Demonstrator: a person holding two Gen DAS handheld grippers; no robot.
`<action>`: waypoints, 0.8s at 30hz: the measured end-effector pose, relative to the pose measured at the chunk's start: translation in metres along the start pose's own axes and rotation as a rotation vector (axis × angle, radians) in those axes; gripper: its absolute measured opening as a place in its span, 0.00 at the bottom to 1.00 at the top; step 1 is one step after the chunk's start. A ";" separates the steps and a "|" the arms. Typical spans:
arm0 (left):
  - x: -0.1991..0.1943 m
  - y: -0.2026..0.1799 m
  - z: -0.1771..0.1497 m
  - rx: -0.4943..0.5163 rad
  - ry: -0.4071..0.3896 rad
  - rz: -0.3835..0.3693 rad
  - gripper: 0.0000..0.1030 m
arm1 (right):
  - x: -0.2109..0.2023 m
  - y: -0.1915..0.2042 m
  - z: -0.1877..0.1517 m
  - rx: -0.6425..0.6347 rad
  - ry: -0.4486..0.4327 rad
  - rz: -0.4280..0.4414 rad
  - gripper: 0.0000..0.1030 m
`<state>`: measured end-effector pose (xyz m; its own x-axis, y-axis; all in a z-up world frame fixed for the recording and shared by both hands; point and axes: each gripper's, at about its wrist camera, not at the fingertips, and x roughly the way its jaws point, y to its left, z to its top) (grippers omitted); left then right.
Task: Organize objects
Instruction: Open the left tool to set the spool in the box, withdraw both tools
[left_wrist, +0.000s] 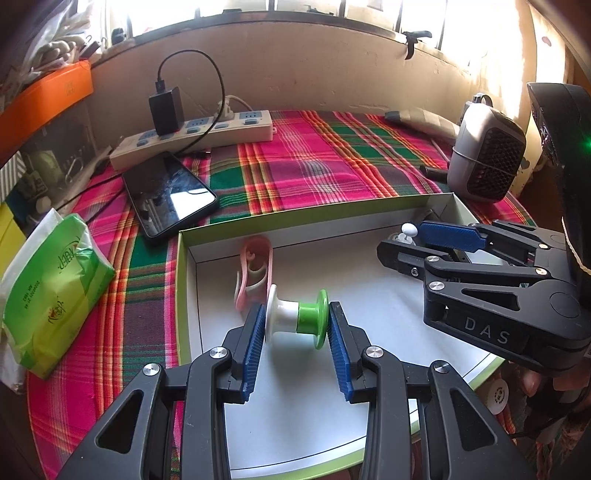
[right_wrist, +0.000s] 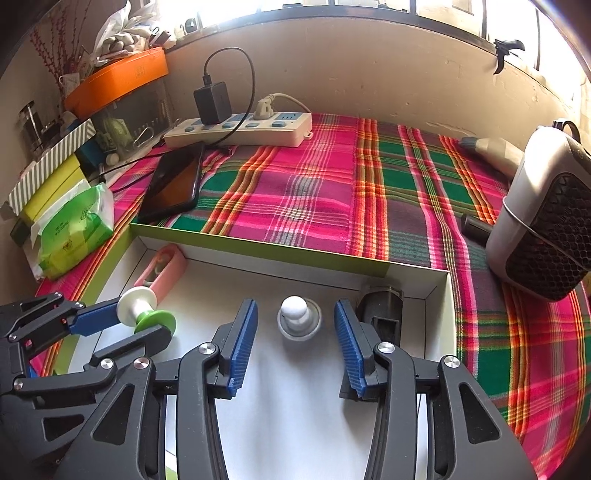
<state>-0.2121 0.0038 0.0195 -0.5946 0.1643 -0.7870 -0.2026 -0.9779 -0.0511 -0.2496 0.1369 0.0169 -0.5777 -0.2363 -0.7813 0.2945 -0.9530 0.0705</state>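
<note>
While clamped between the left gripper (left_wrist: 296, 320) fingers, white-and-green spool (left_wrist: 297, 316) axis crosswise; right gripper (right_wrist: 295, 320) fingers apart, empty.

The tabletop (right_wrist: 406, 192) wears a plaid cloth of hot pink, green and dull purple, crossed by orange, red and white stripes. The shallow box (right_wrist: 258, 247) has lime-green outer walls and a white inside. In it, the spool (left_wrist: 295, 317) is half white, half bright green; at its 11 o'clock lies a pale pink and white clip (left_wrist: 255, 273). The knob (right_wrist: 297, 317) is white on a grey base. Both grippers are black with ribbed blue fingers (right_wrist: 243, 343). The tissue pack (left_wrist: 55, 295) is green and yellow-green, the phone (left_wrist: 168, 195) glossy black, the power strip (right_wrist: 240, 129) cream with blue sockets, the tray (right_wrist: 118, 79) orange.
</note>
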 end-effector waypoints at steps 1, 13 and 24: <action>-0.001 0.000 0.000 -0.002 -0.001 0.000 0.31 | -0.001 0.000 0.000 -0.001 -0.003 -0.001 0.48; -0.019 0.001 -0.008 -0.022 -0.029 0.006 0.31 | -0.021 0.001 -0.008 0.024 -0.038 0.012 0.48; -0.039 0.003 -0.021 -0.048 -0.049 0.012 0.31 | -0.046 0.005 -0.025 0.038 -0.067 0.016 0.48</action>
<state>-0.1733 -0.0083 0.0372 -0.6342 0.1577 -0.7569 -0.1586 -0.9847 -0.0722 -0.2028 0.1475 0.0376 -0.6233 -0.2625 -0.7366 0.2758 -0.9552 0.1070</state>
